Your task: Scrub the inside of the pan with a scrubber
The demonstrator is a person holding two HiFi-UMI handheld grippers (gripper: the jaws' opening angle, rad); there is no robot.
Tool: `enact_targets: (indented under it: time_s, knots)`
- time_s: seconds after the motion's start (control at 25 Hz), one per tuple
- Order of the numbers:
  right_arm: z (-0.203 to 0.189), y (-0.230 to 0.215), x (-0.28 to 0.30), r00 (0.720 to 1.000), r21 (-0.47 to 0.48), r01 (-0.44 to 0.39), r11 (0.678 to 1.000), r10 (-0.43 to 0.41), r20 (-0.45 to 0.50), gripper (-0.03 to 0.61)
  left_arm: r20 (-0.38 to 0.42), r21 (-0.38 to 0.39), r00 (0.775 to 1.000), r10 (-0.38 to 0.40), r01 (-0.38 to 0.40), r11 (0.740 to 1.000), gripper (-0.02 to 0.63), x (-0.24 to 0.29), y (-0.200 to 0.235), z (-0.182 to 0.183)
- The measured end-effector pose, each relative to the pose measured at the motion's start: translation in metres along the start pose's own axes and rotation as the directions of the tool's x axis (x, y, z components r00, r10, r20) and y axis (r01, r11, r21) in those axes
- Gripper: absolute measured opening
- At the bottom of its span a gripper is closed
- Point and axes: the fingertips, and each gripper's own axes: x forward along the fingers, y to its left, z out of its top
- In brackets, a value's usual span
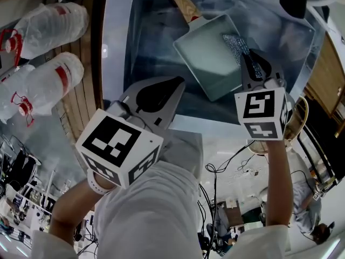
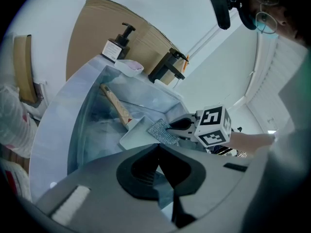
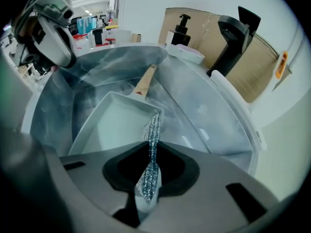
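Observation:
A pale rectangular pan (image 1: 207, 58) with a wooden handle (image 1: 183, 1) lies tilted in the steel sink (image 1: 145, 31). My right gripper (image 1: 249, 58) is shut on a glittery silver scrubber (image 1: 237, 45), which hangs over the pan's right edge. In the right gripper view the scrubber (image 3: 151, 144) stands edge-on between the jaws, above the pan (image 3: 112, 125). My left gripper (image 1: 178, 82) is shut and holds nothing, at the sink's near edge, left of the pan and apart from it. From the left gripper view, the scrubber (image 2: 163, 131) reaches over the pan (image 2: 133, 132).
A black faucet (image 3: 233, 33) and a pump soap bottle (image 3: 181, 30) stand behind the sink, against cardboard. A small white dish (image 2: 129, 67) sits on the sink's rim. Clear plastic bottles (image 1: 48, 23) lie on the wooden counter to the left.

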Motion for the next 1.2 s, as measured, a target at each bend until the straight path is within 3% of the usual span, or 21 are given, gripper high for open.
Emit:
enact_targets:
  time_s: [0.16,0.52,0.8,0.96,1.2]
  knots:
    - [-0.001,-0.003,-0.001,1.000,0.005,-0.001,1.000,0.001,0.007,0.048,0.000,0.005,1.000,-0.002,0.002,1.000,0.005,0.000,-0.002,-0.002]
    - [0.024,0.067,-0.011,0.976,0.050,-0.204,0.978,0.199,0.092,0.046,-0.006,0.015,1.000,-0.009,0.009,1.000,0.005,0.001,-0.009,-0.003]
    - [0.049,0.110,-0.018,0.908,0.161,-0.408,0.899,0.379,0.180,0.046,-0.009,0.020,1.000,-0.009,0.010,1.000,0.005,0.002,-0.007,-0.003]
    - [0.056,0.105,-0.014,0.904,0.191,-0.415,0.890,0.379,0.199,0.046,-0.013,0.016,1.000,-0.008,0.009,1.000,0.005,0.001,-0.006,-0.004]
    - [0.061,0.079,0.005,0.929,0.223,-0.354,0.908,0.313,0.197,0.046,-0.012,0.012,1.000,-0.004,0.004,1.000,0.005,-0.001,-0.002,-0.003]
